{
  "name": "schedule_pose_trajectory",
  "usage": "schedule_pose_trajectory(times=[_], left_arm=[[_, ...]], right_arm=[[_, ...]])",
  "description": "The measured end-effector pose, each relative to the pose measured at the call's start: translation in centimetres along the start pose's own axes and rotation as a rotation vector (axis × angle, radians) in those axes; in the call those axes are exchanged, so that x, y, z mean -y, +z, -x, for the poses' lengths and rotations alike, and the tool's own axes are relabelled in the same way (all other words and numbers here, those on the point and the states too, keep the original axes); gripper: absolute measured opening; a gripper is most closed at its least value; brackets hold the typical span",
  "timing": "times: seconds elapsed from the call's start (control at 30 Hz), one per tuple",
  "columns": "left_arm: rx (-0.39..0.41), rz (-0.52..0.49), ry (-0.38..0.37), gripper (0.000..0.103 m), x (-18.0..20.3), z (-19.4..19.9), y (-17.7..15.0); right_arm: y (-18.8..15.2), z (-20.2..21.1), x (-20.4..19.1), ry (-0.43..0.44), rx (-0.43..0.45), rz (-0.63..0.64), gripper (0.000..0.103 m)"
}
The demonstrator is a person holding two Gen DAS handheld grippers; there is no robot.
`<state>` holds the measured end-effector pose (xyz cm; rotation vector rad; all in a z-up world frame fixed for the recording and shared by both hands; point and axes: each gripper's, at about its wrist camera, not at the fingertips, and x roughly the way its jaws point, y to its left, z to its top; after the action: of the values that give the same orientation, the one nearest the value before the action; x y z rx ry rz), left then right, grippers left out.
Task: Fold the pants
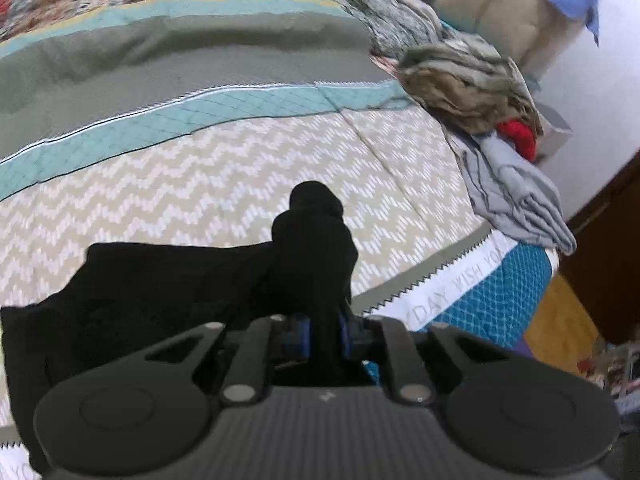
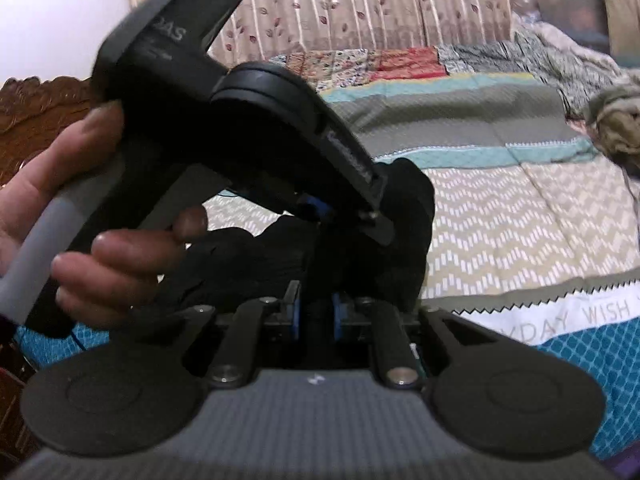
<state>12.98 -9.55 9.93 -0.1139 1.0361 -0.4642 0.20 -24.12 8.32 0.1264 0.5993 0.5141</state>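
The black pants hang bunched above the zigzag bedspread. My left gripper is shut on a fold of the black pants, and cloth rises in a lump past the blue pads. My right gripper is shut on the black pants too. In the right wrist view the left gripper is close in front, held by a hand, and it pinches the same bunch of cloth. The two grippers are almost touching.
A pile of clothes, brown-grey, red and grey, lies on the bed's right edge. A patchwork quilt and curtain are at the far side. A carved wooden headboard is on the left. Wooden floor lies beyond the bed's corner.
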Motion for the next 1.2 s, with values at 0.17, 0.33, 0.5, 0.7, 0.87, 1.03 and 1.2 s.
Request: schedule_pose_trajectory(times=[0.17,0.33,0.5,0.7,0.87,1.03,1.2], left_arm=[[0.019,0.094,-0.037,0.012,-3.7,2.2,-0.9],[0.049,0.145,-0.041,0.012,-6.8,4.3,-1.8],[0.119,0.223,-0.027,0.012,-11.3,8.0,-3.0],[0.124,0.327,0.051,0.012,-17.0,9.1,-5.5],[0.050,0.397,0.122,0.016,-20.4,5.0,-8.4],[0.105,0.377,0.138,0.018,-20.9,3.0,-10.5],[0.132,0.369,0.144,0.030,-20.5,5.5,-10.1]], right_arm=[[-1.4,0.3,0.2,0.033,-0.025,-0.001,0.056],[-0.3,-1.4,-2.5,0.097,-0.078,0.068,0.016],[1.5,-2.4,-7.0,0.210,-0.085,0.160,0.016],[1.5,-6.1,-12.0,0.290,-0.162,0.259,0.016],[-0.9,-10.4,-13.3,0.291,-0.308,0.276,0.018],[-1.7,-10.8,-12.6,0.312,-0.335,0.230,0.027],[-0.5,-7.3,-10.9,0.435,-0.313,0.138,0.047]])
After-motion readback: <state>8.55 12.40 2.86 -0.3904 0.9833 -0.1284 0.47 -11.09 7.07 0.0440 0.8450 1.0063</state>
